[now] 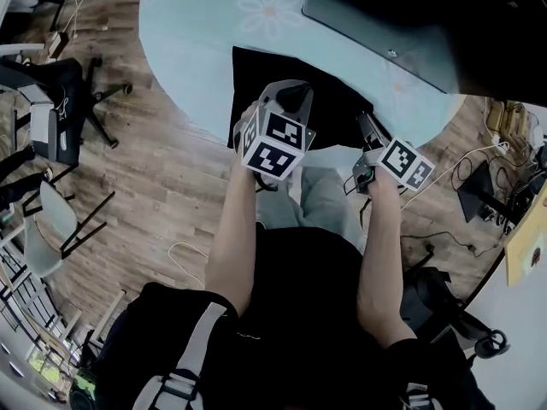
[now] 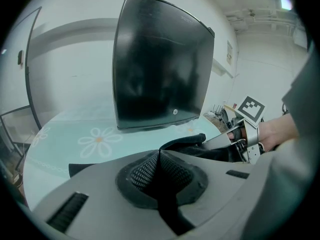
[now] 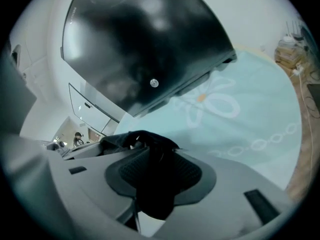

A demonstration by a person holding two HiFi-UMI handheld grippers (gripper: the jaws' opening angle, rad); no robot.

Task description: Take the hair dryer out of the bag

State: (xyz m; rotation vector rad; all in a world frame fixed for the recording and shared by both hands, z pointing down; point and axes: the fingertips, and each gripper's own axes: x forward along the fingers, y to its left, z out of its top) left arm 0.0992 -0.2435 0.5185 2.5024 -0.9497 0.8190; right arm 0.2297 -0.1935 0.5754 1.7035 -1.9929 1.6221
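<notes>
A black fabric bag (image 1: 256,75) lies on the pale blue round table (image 1: 197,32) near its front edge. The hair dryer is not visible in any view. My left gripper (image 1: 295,99) rests over the bag's middle, its jaws closed on a fold of the black fabric (image 2: 187,143). My right gripper (image 1: 366,128) is at the bag's right edge. In the right gripper view its jaws (image 3: 150,156) stand apart, with loose black fabric (image 3: 145,139) lying in the gap. The left gripper view also shows the right gripper (image 2: 240,140) beside the raised fold.
A large dark flat panel (image 1: 385,15) stands on the table just behind the bag. Office chairs (image 1: 51,109) stand on the wooden floor to the left. Cables and boxes (image 1: 487,169) lie on the floor to the right. The person's legs are under the table edge.
</notes>
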